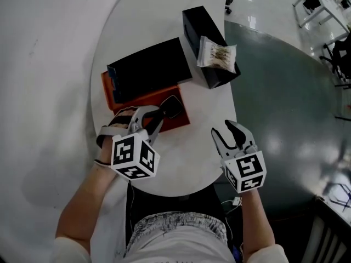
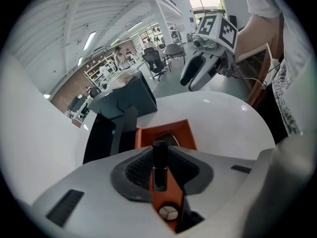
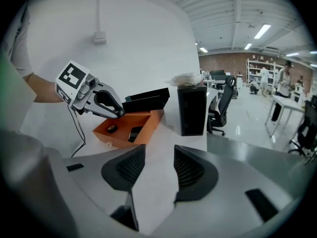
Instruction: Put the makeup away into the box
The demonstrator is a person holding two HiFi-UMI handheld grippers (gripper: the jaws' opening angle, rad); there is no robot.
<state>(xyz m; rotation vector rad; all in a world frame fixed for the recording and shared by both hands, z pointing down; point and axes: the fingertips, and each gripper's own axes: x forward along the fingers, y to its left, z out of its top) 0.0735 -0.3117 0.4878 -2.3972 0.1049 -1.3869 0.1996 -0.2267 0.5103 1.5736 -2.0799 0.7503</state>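
Makeup tube, slim and black, is pinched in the narrow left tongs over the open orange box on the white surface. The right tongs stand wide and empty, near the box.

a round white table carries an orange box under the left claw. a black box, perhaps a case, stands well beyond the right claw.

Orange box, black lid, black makeup tube, white table
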